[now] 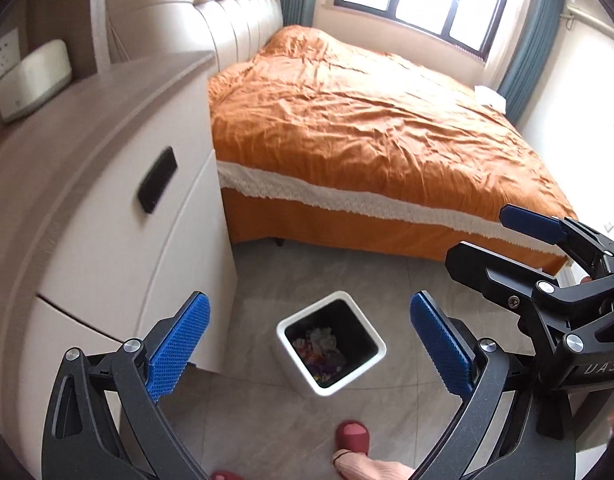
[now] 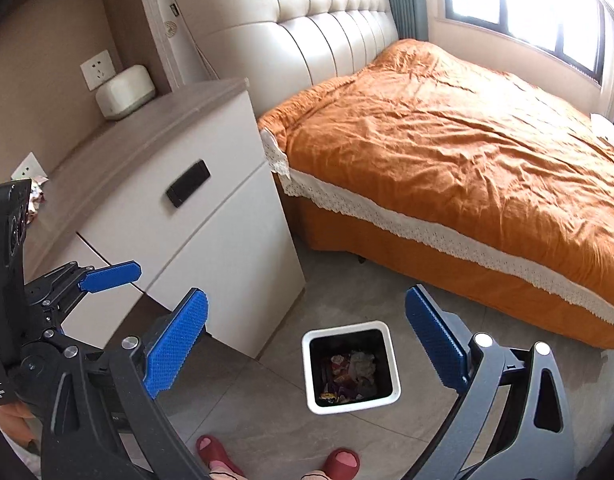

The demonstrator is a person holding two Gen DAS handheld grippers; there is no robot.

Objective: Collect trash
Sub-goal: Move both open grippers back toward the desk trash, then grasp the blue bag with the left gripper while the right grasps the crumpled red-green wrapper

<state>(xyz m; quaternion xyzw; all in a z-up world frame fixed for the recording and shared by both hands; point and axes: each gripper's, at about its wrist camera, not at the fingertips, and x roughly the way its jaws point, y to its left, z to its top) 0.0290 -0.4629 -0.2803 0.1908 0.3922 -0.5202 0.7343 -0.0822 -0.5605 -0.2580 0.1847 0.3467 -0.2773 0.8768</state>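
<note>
Grey tiled bedroom floor (image 1: 267, 420) fills the lower frames, bearing a white square bin (image 2: 313, 364) of wrappers at centre. Left gripper (image 1: 309, 344) and right gripper (image 2: 307, 344) hover above, jaws wide and empty. Crumpled foil trash (image 2: 38, 194) sits on the desk at far left; I'd reach there, pinching gently.

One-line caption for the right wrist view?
Open right gripper above a white square trash bin holding wrappers, beside a white nightstand and orange-covered bed.
</note>
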